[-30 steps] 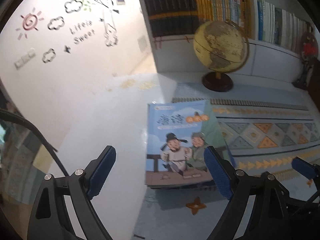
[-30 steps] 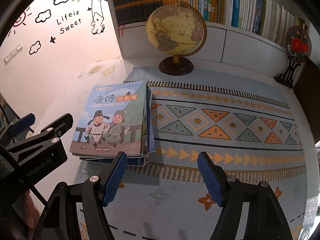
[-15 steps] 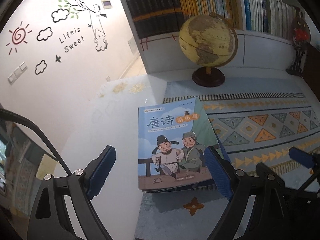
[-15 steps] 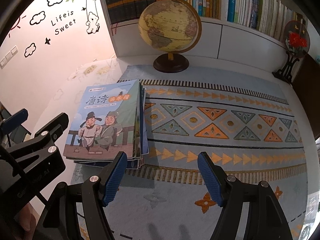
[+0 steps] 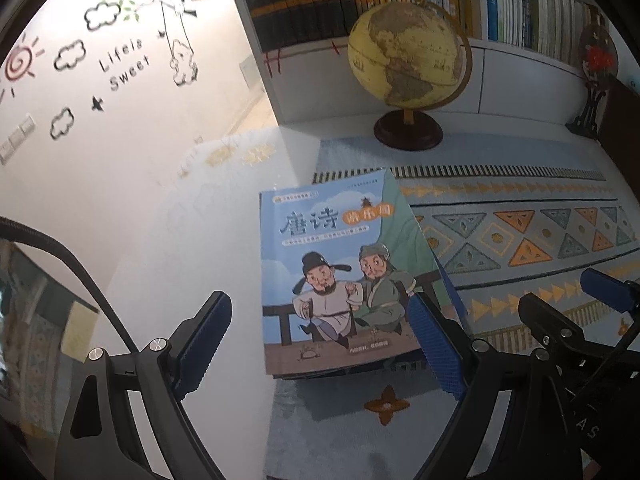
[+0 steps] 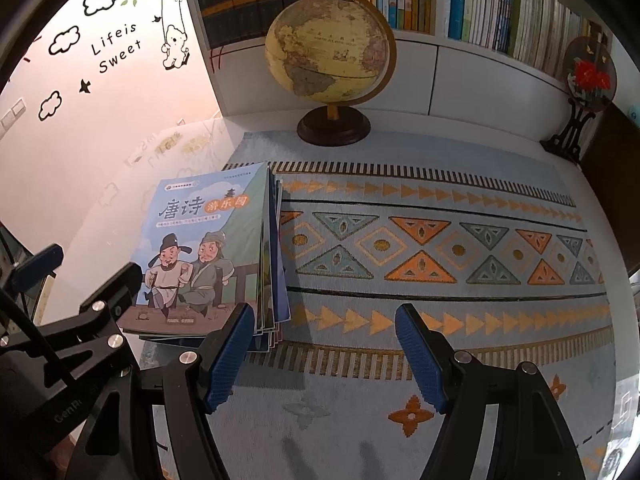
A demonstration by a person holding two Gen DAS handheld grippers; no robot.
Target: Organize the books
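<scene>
Over the last second both cameras had crept closer to the stack of books, which grew in each view while its own place did not change: it lay flat at the left edge of the patterned mat, partly overhanging onto the white table, with the globe beyond it toward twelve o'clock. The stack's edges looked fairly square, only slightly fanned along the side at three o'clock in the right wrist view. As a judgement, that fits books already gathered into one pile and equally a pile waiting to be shifted; the approach hinted at some contact to come, but nothing settled which. The left gripper hung low over the near edge of the stack, fingers spread wide apart and holding nothing, its right finger overlapping the cover's corner at about four o'clock, whether touching I could not tell. The right gripper hovered above the mat just right of the stack, also wide apart and empty, its left finger near the stack's bottom corner.
</scene>
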